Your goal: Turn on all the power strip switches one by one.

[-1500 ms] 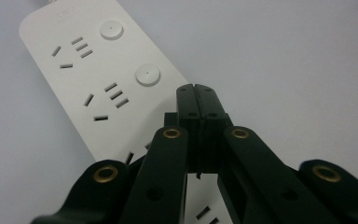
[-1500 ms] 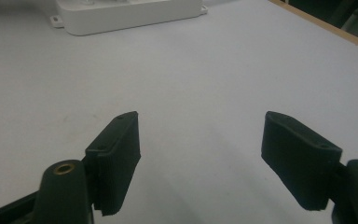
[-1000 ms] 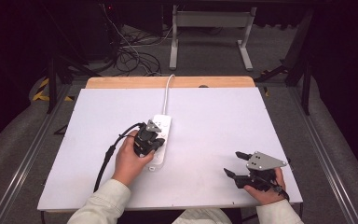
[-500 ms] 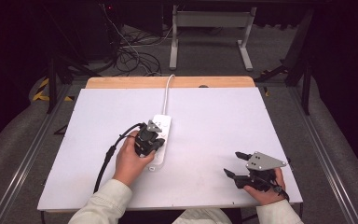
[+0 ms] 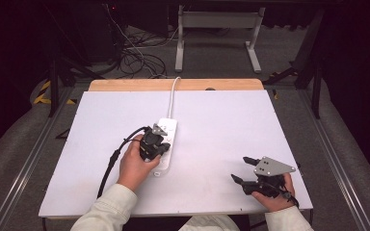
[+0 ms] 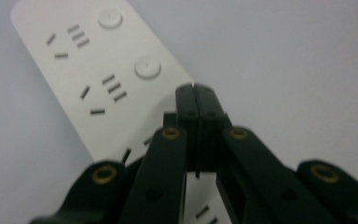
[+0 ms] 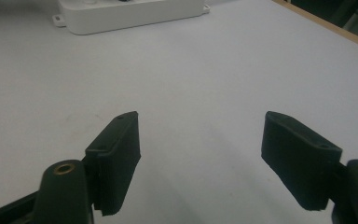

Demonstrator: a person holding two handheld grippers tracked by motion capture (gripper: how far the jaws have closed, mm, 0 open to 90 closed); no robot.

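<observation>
Left gripper (image 5: 155,143) over the white power strip (image 5: 166,144), jaws pressed together.

The strip lies mid-table, long axis running away from the person, cord (image 5: 174,94) toward the far edge. Right gripper (image 5: 243,169), jaws apart, sits near the front right corner; bare table (image 5: 231,120) between.

Left gripper (image 5: 155,143) and hand cover the near half of the power strip (image 5: 169,126) in the high view. In the left gripper view the strip (image 6: 88,79) is blurred, its ends cut off by the frame; whether the closed tips touch it is unclear.
</observation>
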